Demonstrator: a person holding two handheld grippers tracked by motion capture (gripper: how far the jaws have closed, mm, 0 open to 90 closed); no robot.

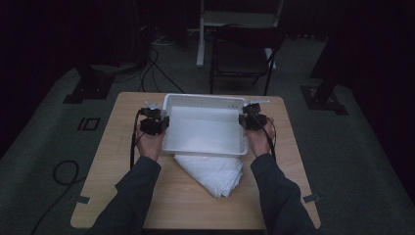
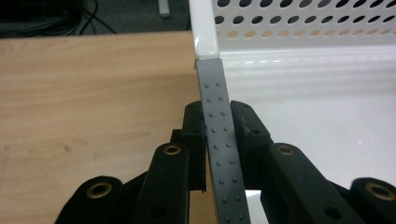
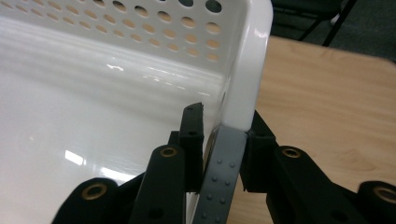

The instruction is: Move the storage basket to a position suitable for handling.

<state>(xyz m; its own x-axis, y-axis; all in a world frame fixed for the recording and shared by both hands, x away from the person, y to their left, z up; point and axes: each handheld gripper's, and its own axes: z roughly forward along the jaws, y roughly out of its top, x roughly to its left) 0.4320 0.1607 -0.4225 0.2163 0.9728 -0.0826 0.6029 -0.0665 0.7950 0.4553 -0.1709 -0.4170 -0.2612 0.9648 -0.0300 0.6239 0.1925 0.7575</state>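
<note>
A white perforated basket sits on a wooden worktop, toward its far edge. The left tool pinches the basket's left rim, the right tool its right rim, jaws pressed onto the plastic. A folded white cloth lies just in front, partly under the basket.

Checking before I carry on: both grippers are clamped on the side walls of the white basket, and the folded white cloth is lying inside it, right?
Not quite. The left gripper and right gripper are each shut on a side wall of the white basket, but the folded white cloth lies on the table in front of the basket, not inside it. The high view shows this.
</note>
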